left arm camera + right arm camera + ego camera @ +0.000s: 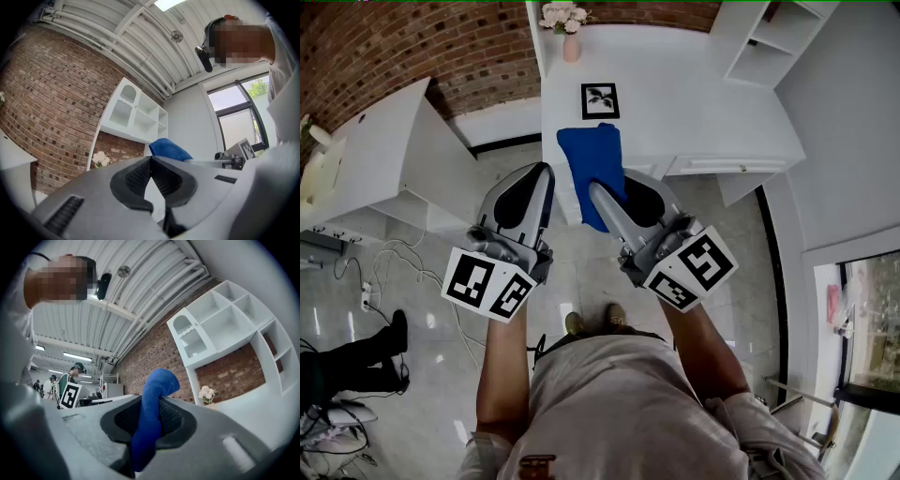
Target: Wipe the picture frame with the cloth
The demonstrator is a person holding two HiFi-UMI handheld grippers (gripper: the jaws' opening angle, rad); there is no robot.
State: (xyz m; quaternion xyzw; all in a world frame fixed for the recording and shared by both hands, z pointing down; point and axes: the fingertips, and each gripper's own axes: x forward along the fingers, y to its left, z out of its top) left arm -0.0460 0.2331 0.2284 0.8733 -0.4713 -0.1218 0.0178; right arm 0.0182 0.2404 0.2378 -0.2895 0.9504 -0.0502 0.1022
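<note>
Cloth [587,155], judged soft and limp, is held bunched by the right gripper [149,420] near the picture frame [600,100]; left gripper [151,178] is closed on nothing

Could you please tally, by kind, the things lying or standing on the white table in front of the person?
picture frame: 1
blue cloth: 1
vase of flowers: 1
Total: 3
</note>
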